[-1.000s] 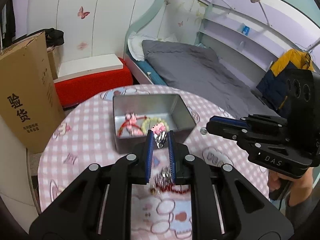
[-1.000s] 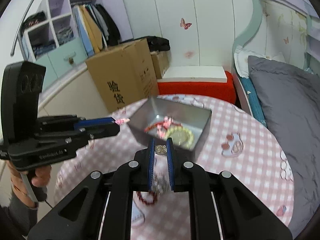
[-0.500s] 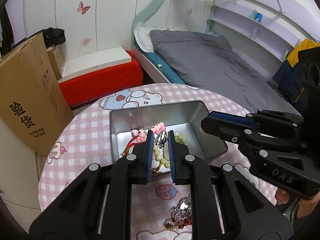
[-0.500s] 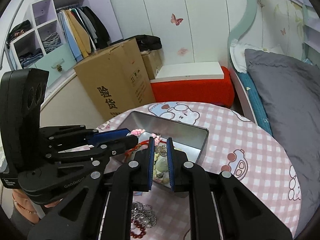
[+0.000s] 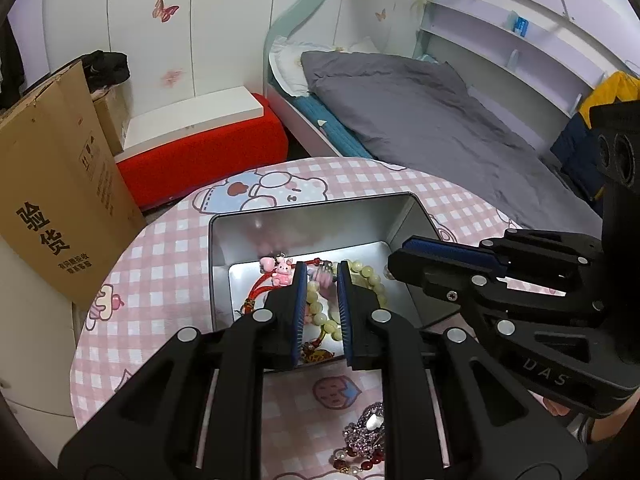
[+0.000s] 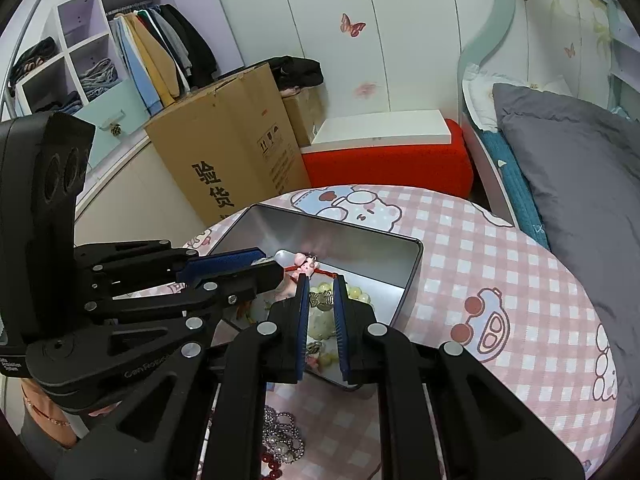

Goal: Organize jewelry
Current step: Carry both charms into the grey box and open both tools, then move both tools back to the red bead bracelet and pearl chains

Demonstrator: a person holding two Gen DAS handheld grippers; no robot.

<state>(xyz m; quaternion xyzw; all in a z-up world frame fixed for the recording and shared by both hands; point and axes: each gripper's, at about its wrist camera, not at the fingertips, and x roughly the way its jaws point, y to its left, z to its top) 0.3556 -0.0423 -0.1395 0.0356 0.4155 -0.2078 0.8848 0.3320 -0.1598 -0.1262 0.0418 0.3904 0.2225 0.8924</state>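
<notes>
Both tools have advanced from short of the metal tin (image 5: 312,216) to positions over its interior. Left tool (image 5: 322,270) is nearly closed, gripping a small pink-and-silver charm (image 5: 325,274) above the tin. Right tool (image 6: 321,280) is nearly closed on a small silver piece (image 6: 321,299). Green bead bracelet (image 5: 370,278) lies inside the tin; loose jewelry (image 5: 366,440) lies on the worktop (image 5: 160,264) beside it.

Centred on the round table (image 5: 160,248), the open tin (image 5: 316,216). Inside the tin, beaded bracelet (image 5: 372,280), bunny charm (image 5: 282,274) and cord. Before the tin, probably loose necklaces (image 5: 364,436). Behind the tin, left, cardboard box (image 5: 52,200); right, bed (image 5: 420,120).
</notes>
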